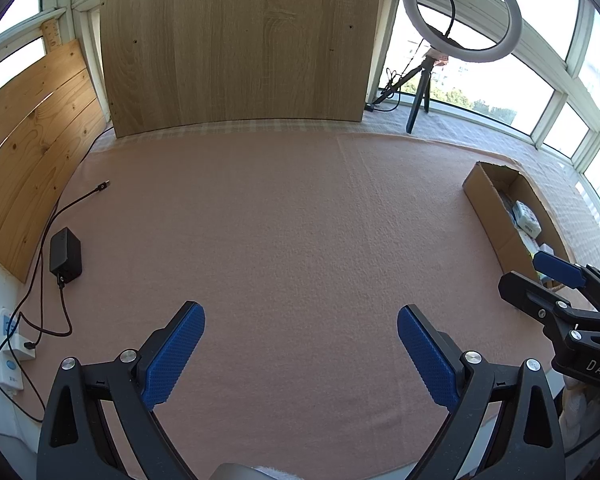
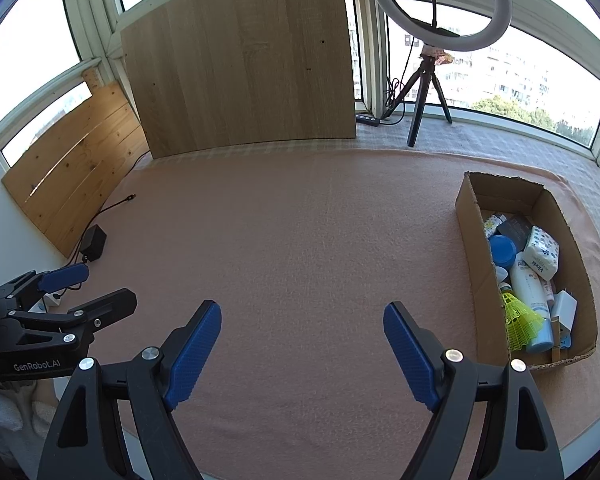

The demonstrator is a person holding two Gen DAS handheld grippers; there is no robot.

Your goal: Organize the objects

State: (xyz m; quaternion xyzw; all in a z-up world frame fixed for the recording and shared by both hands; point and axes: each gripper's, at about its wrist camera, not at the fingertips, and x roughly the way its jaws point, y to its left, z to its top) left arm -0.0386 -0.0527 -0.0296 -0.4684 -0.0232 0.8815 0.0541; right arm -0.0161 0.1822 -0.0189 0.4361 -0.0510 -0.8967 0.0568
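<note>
A long cardboard box lies on the right of the pink cloth and holds several items: a white lotion bottle, a tissue pack, a blue lid, a yellow-green shuttlecock and a white charger. The same box shows at the right of the left wrist view. My left gripper hovers open over bare cloth, nothing between its blue pads. My right gripper is open too, empty, left of the box. Each gripper appears at the other view's edge.
A black adapter with its cable and a white power strip lie at the left edge. A wooden board and pine planks lean at the back. A ring light on a tripod stands back right.
</note>
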